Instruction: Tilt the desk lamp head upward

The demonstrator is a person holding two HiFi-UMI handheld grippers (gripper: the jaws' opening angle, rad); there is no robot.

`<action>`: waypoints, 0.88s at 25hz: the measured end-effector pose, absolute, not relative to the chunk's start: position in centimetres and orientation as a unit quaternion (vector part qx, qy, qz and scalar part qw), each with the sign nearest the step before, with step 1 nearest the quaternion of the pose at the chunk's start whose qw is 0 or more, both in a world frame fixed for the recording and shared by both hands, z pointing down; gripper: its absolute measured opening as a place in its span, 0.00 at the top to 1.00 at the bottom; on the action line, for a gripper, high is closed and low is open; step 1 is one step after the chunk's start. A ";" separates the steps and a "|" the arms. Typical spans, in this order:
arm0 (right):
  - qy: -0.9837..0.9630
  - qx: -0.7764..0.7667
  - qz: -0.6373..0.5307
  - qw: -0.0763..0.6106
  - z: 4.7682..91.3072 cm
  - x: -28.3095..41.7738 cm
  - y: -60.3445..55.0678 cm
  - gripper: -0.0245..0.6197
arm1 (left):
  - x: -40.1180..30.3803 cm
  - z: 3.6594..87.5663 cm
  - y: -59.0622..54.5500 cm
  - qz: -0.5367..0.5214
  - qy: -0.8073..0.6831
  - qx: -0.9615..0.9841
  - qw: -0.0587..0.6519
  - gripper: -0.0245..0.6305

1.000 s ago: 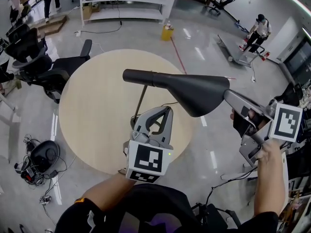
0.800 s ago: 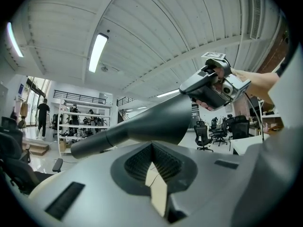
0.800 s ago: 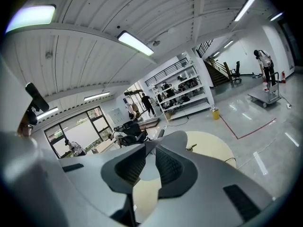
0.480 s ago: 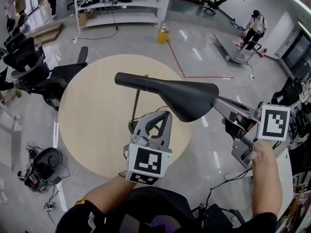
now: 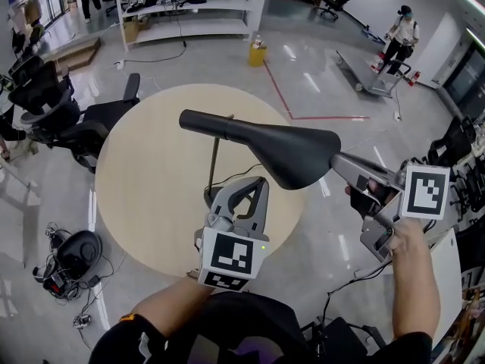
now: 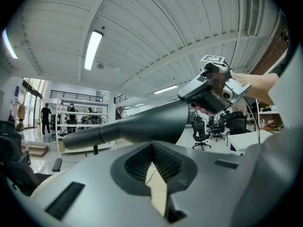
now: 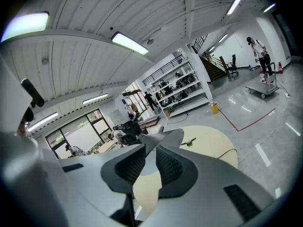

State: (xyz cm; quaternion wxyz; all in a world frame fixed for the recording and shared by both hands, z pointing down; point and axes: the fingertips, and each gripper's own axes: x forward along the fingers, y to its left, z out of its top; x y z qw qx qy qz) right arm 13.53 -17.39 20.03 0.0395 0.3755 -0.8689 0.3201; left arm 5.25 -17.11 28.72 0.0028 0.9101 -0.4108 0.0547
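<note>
The black cone-shaped desk lamp head [image 5: 280,146] hangs level over the round beige table [image 5: 151,173], its narrow end pointing left. Its thin pole [image 5: 214,154] runs down to the base near the table's front. My right gripper [image 5: 342,162] is shut on the wide rim of the shade; in the right gripper view the lamp head [image 7: 170,138] runs away from the closed right gripper [image 7: 150,151]. My left gripper [image 5: 262,179] sits below the shade, shut, with nothing between its fingers. In the left gripper view the lamp head [image 6: 142,124] crosses above my left gripper [image 6: 152,145].
A black cable [image 5: 250,171] trails across the table. Office chairs [image 5: 68,116] stand at the left, and white shelving [image 5: 189,6] and a yellow container [image 5: 258,51] at the back. A person [image 5: 398,40] stands by a cart far right. Cables and a round device [image 5: 68,252] lie on the floor.
The right gripper and the lamp head shifted a little to the left, then held still. The left gripper stayed under the shade.
</note>
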 end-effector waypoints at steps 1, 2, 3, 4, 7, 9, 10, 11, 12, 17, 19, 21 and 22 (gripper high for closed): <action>-0.869 0.375 0.320 0.039 20.0 13.5 -17.3 0.88 | 5.2 28.7 -17.0 0.055 -0.411 0.910 0.003 0.90; -0.869 0.375 0.319 0.039 20.0 13.5 -17.2 0.88 | 5.1 28.7 -17.0 0.055 -0.412 0.909 0.003 0.90; -0.870 0.375 0.319 0.038 19.9 13.4 -17.2 0.88 | 4.9 28.7 -16.9 0.055 -0.413 0.909 0.004 0.90; -0.869 0.375 0.320 0.039 20.0 13.4 -17.1 0.88 | 4.9 28.7 -16.9 0.056 -0.413 0.909 0.004 0.90; -0.865 0.384 0.321 0.040 20.2 14.1 -17.1 0.88 | 4.7 28.6 -17.1 0.057 -0.415 0.908 0.004 0.90; -0.859 0.400 0.318 0.037 20.2 15.1 -17.1 0.88 | 4.6 28.6 -17.3 0.059 -0.416 0.907 0.005 0.90; -0.856 0.407 0.316 0.033 20.2 15.6 -17.0 0.88 | 4.5 28.7 -17.3 0.060 -0.417 0.907 0.005 0.90; -0.854 0.414 0.314 0.029 20.2 16.0 -16.9 0.88 | 4.4 28.7 -17.4 0.060 -0.417 0.907 0.005 0.90; -0.853 0.419 0.310 0.026 20.2 16.3 -16.7 0.88 | 4.4 28.7 -17.3 0.061 -0.417 0.907 0.005 0.90; -0.847 0.458 0.267 0.031 21.1 18.4 -15.1 0.88 | 5.1 29.3 -16.4 0.066 -0.415 0.907 0.003 0.90; -0.847 0.474 0.236 0.035 21.7 18.8 -14.5 0.88 | 5.3 29.9 -16.0 0.071 -0.416 0.907 0.004 0.90; -0.849 0.484 0.207 0.034 22.2 18.8 -14.0 0.88 | 5.6 30.5 -15.7 0.078 -0.418 0.905 0.008 0.90; -0.850 0.489 0.191 0.035 22.5 18.7 -14.0 0.88 | 5.7 30.8 -15.7 0.082 -0.420 0.904 0.010 0.90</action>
